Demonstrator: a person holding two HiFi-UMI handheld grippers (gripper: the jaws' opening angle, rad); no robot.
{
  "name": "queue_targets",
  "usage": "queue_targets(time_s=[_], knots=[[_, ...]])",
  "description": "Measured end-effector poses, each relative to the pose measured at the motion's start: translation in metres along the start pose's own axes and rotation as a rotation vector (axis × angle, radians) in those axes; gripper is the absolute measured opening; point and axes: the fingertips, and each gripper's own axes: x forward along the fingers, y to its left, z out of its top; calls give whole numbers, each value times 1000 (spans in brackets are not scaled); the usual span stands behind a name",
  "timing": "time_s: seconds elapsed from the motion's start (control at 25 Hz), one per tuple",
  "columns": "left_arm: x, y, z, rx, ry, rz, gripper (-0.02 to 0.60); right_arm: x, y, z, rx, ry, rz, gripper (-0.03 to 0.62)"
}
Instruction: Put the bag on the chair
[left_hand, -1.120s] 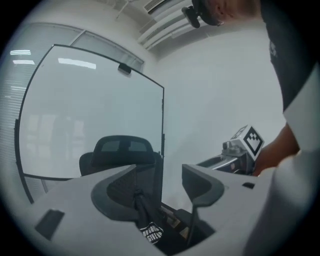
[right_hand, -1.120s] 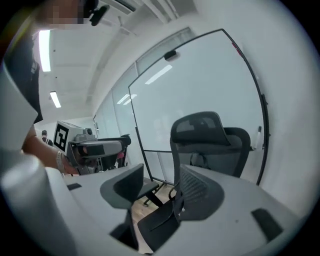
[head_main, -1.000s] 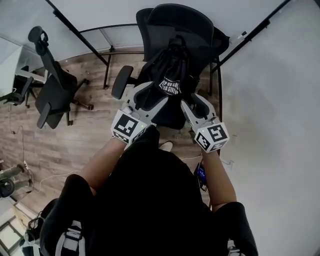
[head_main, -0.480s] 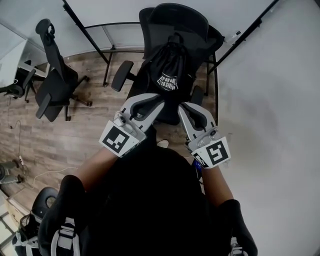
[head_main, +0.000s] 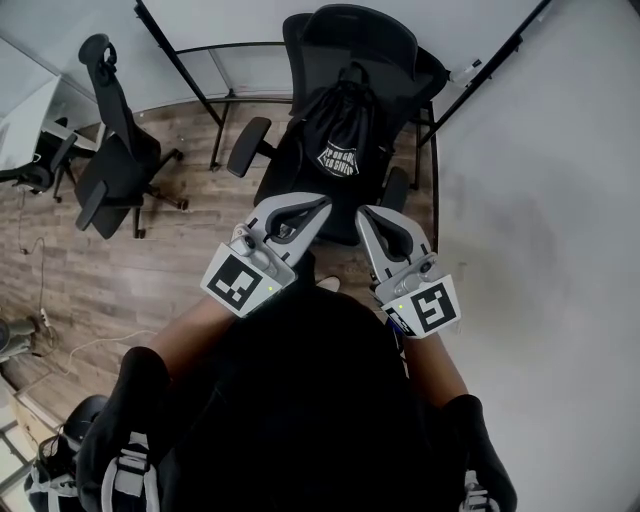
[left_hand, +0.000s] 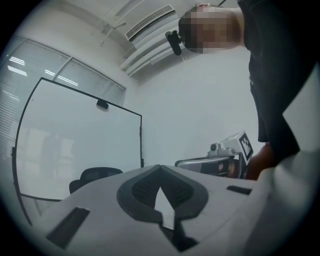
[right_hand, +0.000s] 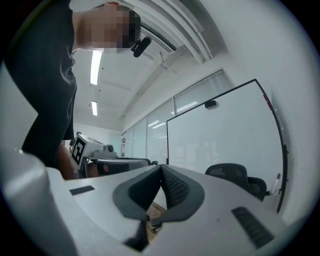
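Note:
A black drawstring bag (head_main: 343, 130) with a white print rests on the seat of a black office chair (head_main: 350, 40), leaning against its backrest. Both grippers are held in front of the chair, clear of the bag and closer to the person. My left gripper (head_main: 322, 203) is shut with nothing between its jaws, and its pads meet tip to tip in the left gripper view (left_hand: 160, 167). My right gripper (head_main: 362, 213) is likewise shut and empty; in the right gripper view (right_hand: 161, 166) it points up at a whiteboard.
A second black office chair (head_main: 110, 170) stands on the wooden floor (head_main: 180, 270) to the left. Black stand legs (head_main: 190, 70) run behind the chairs. A pale wall (head_main: 540, 200) fills the right side. A framed whiteboard (left_hand: 75, 140) shows in the left gripper view.
Both grippers have drawn back from the bag toward the person and their jaws have closed. The bag stays on the chair seat.

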Motion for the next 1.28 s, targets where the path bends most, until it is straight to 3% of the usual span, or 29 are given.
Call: queue_targets(time_s=[0.44,1.28], knots=[[5,-5,-9,-25,7,-3,5,-9,-6,-11,9,12,-45,0],[-4,-4,-7,-6,7,6,5,-13,3,-16,-4,38,-38,0]])
